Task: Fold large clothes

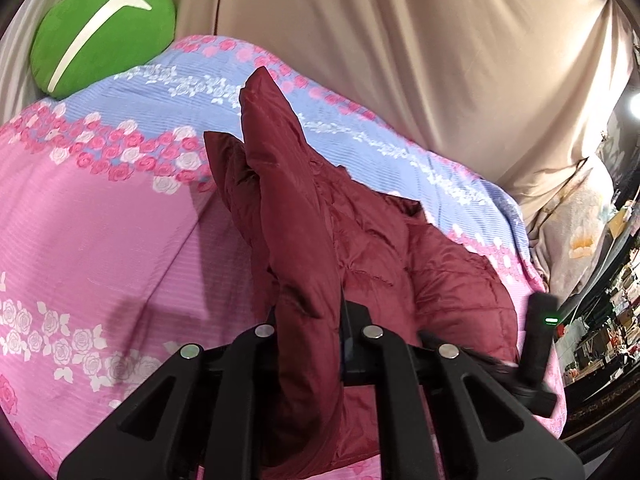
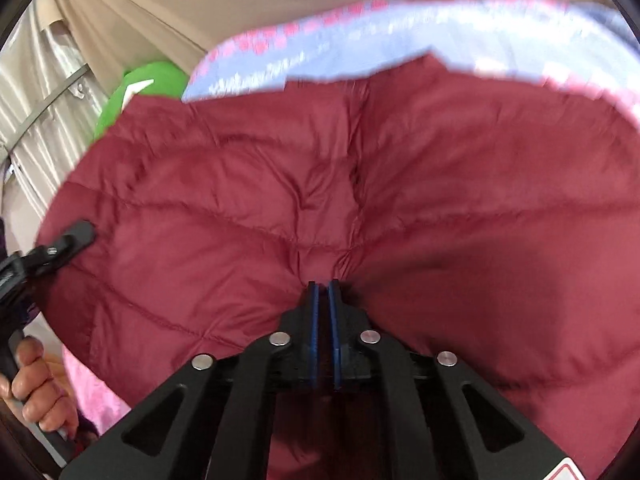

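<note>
A maroon quilted jacket lies on a pink and blue floral bedspread. In the left wrist view a fold of it rises in a peak, and my left gripper is shut on that fold, the cloth hiding most of its fingers. The right wrist view is filled by the jacket. There my right gripper is shut, its blue pads pinching puckered cloth near the jacket's middle seam. The left gripper grips the jacket's left edge. The right tool's black body shows beyond the jacket.
A green plush cushion rests at the bed's far left corner. Beige curtain hangs behind the bed. Cluttered shelves stand to the right. A person's hand holds the left tool's handle at the lower left.
</note>
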Available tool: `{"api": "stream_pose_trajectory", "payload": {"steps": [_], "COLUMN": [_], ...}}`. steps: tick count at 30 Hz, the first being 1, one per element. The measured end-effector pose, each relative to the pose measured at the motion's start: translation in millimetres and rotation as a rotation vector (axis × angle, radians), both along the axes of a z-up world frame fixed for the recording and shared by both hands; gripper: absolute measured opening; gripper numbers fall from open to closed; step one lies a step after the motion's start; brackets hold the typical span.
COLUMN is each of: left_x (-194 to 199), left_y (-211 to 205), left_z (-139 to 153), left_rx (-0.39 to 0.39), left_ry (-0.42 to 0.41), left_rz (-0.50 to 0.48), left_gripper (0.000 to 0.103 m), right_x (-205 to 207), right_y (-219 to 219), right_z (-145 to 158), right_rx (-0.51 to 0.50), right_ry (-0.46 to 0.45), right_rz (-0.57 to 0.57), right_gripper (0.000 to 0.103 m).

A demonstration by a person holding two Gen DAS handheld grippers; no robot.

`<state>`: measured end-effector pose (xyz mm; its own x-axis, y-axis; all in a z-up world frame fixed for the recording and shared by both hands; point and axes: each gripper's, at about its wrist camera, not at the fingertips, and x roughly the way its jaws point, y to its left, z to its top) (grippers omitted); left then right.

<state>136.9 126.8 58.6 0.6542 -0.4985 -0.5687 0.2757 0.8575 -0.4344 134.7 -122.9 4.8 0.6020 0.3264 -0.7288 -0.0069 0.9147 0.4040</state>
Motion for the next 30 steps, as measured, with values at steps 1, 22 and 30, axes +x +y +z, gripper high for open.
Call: {"api": "stream_pose_trajectory", "payload": {"steps": [1, 22, 30], "left_x": [-1.5, -8.8, -13.7], "left_y": [-0.9, -33.8, -50.8], "left_z": [1.5, 26.7, 32.4], "left_rx": [0.000, 0.050, 0.065], "left_ry": [-0.003, -0.081, -0.101], "left_rz": [-0.001, -0.068, -0.087], "left_gripper": [0.010, 0.010, 0.010], "right_x": [2.3, 149.7, 186.2], "right_y": [1.6, 7.6, -3.7], "right_z": [-1.3, 15.7, -0.9], "right_rx": [0.002, 0.026, 0.060], "right_ry": [0.004, 0.071, 0.100], "right_rz": [0.013, 0.130, 0.064], "right_gripper": [0.006, 0.005, 0.000]}}
